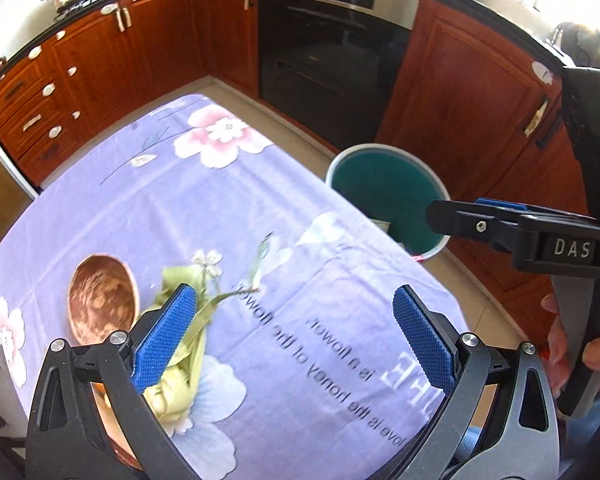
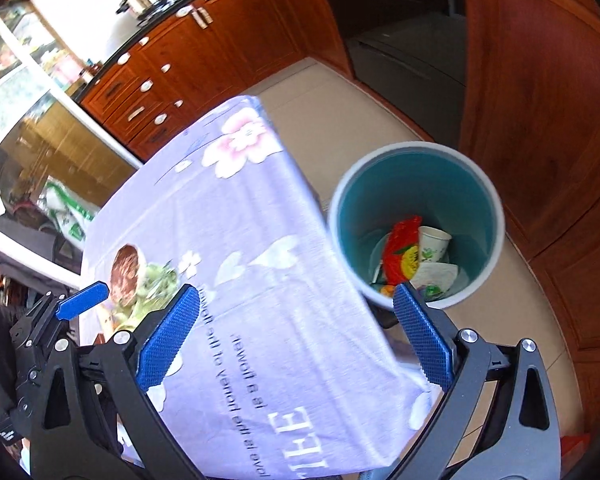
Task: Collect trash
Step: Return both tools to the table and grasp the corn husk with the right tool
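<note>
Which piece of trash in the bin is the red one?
The crinkled snack wrapper in the teal bin: red with a yellow patch. The paper cup beside it is white with green print.

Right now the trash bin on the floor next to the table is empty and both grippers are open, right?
Not quite. The bin already holds trash: a red wrapper and a paper cup, as the right wrist view shows. It does stand on the floor beside the table, and both grippers are open.
</note>
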A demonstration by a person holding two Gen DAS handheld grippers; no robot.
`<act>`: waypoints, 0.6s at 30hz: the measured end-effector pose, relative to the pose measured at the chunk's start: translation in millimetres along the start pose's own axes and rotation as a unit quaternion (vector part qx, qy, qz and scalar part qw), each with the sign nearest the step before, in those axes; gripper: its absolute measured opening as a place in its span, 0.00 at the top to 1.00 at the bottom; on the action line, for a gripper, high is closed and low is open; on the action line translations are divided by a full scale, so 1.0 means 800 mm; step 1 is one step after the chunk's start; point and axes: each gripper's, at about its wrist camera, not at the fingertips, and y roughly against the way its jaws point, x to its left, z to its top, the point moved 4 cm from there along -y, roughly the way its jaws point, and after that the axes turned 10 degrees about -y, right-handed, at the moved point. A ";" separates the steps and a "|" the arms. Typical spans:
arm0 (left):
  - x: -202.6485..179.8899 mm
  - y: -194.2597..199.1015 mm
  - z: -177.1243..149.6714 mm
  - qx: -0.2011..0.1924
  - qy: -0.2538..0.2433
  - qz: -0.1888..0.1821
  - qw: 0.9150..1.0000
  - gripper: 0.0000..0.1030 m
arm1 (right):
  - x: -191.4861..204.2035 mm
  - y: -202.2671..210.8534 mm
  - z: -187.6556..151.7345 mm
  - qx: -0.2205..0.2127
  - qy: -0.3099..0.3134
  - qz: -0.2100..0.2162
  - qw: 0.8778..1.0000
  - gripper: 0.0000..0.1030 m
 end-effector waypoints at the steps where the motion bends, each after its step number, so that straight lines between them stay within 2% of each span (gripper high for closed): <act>1: 0.012 0.005 -0.014 0.001 0.008 0.005 1.000 0.04 | 0.011 -0.002 -0.006 0.005 0.008 0.002 1.000 0.09; 9: 0.113 0.028 -0.106 0.013 0.073 0.040 0.996 0.04 | 0.108 -0.047 -0.066 0.058 0.075 0.018 0.995 0.09; 18: 0.186 0.024 -0.187 0.032 0.120 0.052 0.991 0.04 | 0.189 -0.124 -0.132 0.135 0.127 0.021 0.982 0.09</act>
